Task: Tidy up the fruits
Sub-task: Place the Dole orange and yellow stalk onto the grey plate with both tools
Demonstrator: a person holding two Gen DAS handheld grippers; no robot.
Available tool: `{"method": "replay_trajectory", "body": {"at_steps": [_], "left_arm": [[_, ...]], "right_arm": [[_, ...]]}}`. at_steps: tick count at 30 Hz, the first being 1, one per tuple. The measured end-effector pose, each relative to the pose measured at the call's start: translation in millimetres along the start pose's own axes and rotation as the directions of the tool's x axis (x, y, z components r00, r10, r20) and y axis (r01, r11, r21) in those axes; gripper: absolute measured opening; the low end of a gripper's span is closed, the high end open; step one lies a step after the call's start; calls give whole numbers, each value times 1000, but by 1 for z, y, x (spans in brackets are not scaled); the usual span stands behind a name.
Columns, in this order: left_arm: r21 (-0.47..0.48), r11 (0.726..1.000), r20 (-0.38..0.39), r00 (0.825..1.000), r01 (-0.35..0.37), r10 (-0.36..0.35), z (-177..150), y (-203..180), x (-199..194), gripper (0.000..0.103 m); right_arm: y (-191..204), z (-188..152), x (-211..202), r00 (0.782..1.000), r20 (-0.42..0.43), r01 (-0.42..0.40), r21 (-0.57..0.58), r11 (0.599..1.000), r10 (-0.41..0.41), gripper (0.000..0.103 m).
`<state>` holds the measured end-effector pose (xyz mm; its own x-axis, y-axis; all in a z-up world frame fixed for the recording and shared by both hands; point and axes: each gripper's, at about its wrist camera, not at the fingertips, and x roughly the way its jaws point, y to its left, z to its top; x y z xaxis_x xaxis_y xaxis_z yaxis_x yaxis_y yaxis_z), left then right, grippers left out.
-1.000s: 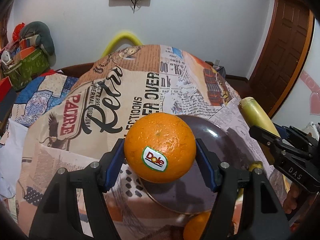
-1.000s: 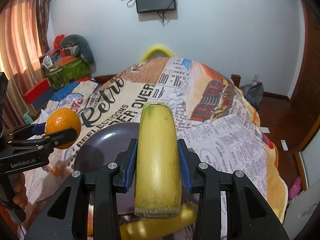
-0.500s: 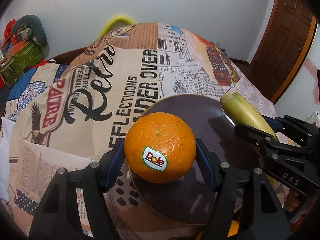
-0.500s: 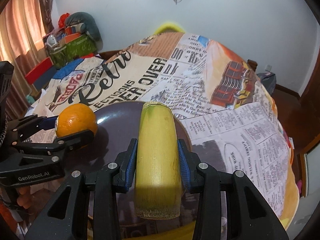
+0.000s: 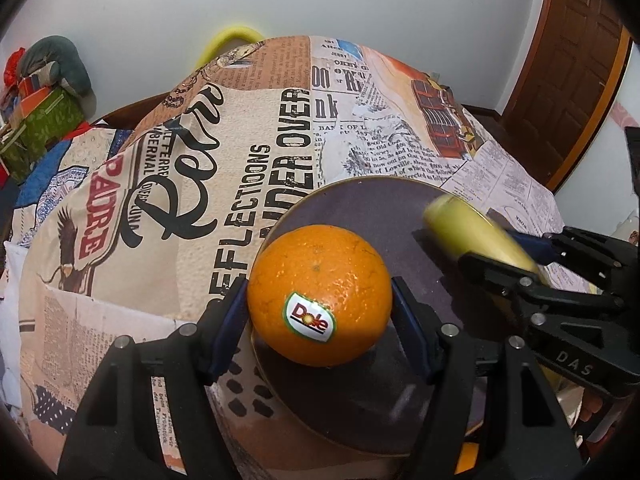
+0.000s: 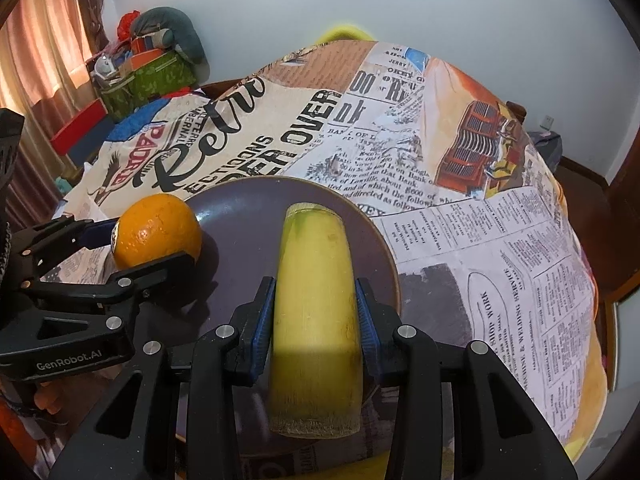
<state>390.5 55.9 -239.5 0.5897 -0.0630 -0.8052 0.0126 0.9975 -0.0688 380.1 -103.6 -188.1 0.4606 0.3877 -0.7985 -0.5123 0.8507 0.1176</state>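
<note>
My left gripper (image 5: 320, 312) is shut on an orange (image 5: 319, 295) with a Dole sticker, held over the left part of a dark purple plate (image 5: 360, 208). My right gripper (image 6: 316, 312) is shut on a thick yellow-green stalk piece (image 6: 316, 300), held over the right part of the same plate (image 6: 240, 208). The orange (image 6: 157, 231) and the left gripper (image 6: 148, 244) show at the left of the right wrist view. The stalk piece (image 5: 476, 232) and the right gripper (image 5: 520, 256) show at the right of the left wrist view.
The plate lies on a table covered by a newspaper-print cloth (image 5: 248, 152). A yellow chair back (image 5: 228, 40) stands behind the table. Boxes and bags (image 6: 144, 68) are piled at the far left. A wooden door (image 5: 568, 80) is at the right.
Both grippers have moved forward and down over the plate with their fruit. The orange and the stalk piece now hang lower, closer to the plate's surface.
</note>
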Motion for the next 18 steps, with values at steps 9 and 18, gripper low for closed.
{"method": "replay_trajectory", "body": {"at_steps": [9,18], "left_arm": [[-12,1000,67,998,20,-19,4,-2,-26,71],[-11,1000,148,989,12,-11,6,-4,-80,72]], "right_arm": [[1,9,-37,996,90,22,-2,1000,-21,41],[5,2,-78,988,154,25,18,1000,-27,41]]}}
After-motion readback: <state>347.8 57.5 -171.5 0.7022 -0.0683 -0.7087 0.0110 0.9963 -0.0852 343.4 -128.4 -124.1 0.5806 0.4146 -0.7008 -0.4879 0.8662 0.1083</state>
